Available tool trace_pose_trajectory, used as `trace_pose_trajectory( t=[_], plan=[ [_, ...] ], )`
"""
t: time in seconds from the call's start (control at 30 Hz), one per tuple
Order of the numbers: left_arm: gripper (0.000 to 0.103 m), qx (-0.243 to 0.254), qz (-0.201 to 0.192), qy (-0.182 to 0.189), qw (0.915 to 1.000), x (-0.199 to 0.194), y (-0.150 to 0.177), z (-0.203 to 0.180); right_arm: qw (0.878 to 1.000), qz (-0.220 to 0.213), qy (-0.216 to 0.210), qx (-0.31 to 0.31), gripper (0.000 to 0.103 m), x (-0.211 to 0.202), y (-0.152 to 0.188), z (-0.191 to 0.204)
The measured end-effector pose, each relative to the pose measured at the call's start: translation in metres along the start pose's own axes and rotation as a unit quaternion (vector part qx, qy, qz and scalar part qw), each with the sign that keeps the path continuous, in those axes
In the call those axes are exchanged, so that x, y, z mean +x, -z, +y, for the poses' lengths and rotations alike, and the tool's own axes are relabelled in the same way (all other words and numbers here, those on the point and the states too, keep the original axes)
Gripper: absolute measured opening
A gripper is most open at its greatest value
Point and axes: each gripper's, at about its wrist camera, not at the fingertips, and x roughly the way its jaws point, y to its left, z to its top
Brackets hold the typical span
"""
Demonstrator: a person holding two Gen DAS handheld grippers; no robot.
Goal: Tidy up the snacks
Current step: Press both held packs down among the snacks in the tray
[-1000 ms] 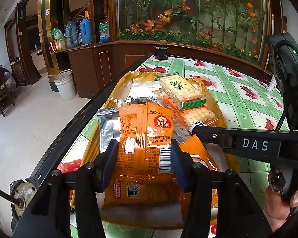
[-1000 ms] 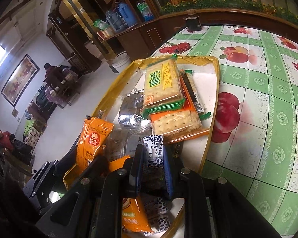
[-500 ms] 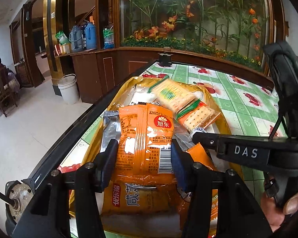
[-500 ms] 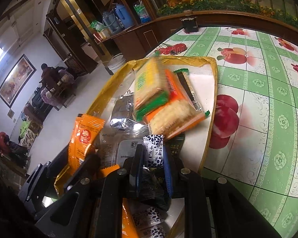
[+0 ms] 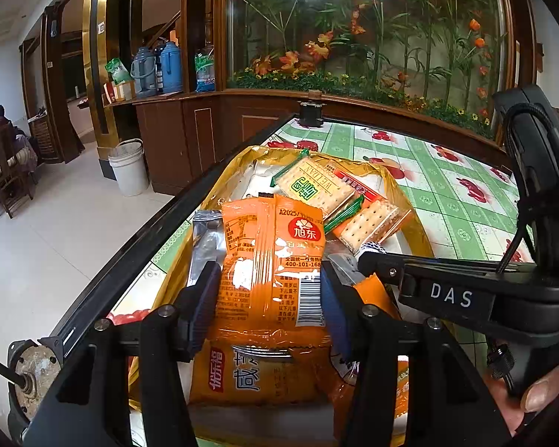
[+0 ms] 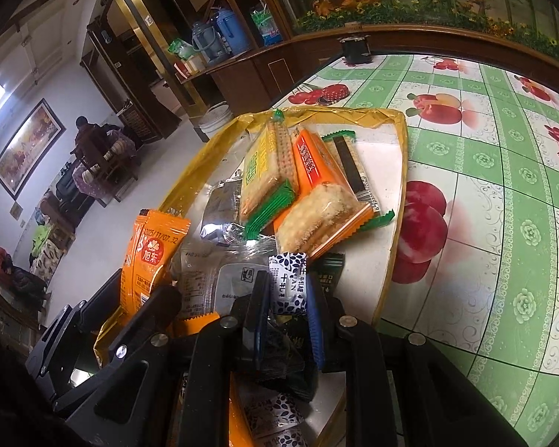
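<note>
A yellow-rimmed tray [image 5: 402, 190] [image 6: 400, 171] on the table holds several snack packets. My left gripper [image 5: 266, 287] is shut on an orange snack packet [image 5: 272, 249], held above the tray; the packet also shows in the right wrist view [image 6: 149, 257]. My right gripper [image 6: 287, 294] is shut on a small blue-and-white patterned candy packet [image 6: 289, 279] over the tray's near end. Green cracker packs [image 5: 313, 186] [image 6: 264, 171] and orange cracker packs [image 5: 369, 219] [image 6: 316, 208] lie tilted in the tray's far half. Silver foil packets [image 6: 220, 212] lie beside them.
The table has a green-and-white fruit-print cloth [image 6: 503, 171] and a dark left edge [image 5: 149, 231]. A small dark jar [image 5: 311, 111] stands at the far corner. A white bucket [image 5: 128, 165] stands on the floor by a wooden cabinet. My right gripper's body [image 5: 466, 290] crosses the left wrist view.
The cracker packs in the tray have tipped and shifted, now leaning on their sides. Both grippers have kept their grips and risen slightly.
</note>
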Motion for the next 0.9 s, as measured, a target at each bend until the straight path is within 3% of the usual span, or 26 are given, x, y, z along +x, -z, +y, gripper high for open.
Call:
trace_pose_trajectory(
  t=[0.9],
  plan=[
    [0.051, 0.000, 0.000, 0.000, 1.0000, 0.0003, 0.0004, -0.0010, 1.000, 0.001, -0.001, 0.004, 0.019, 0.0028, -0.0021, -0.0011]
  ],
)
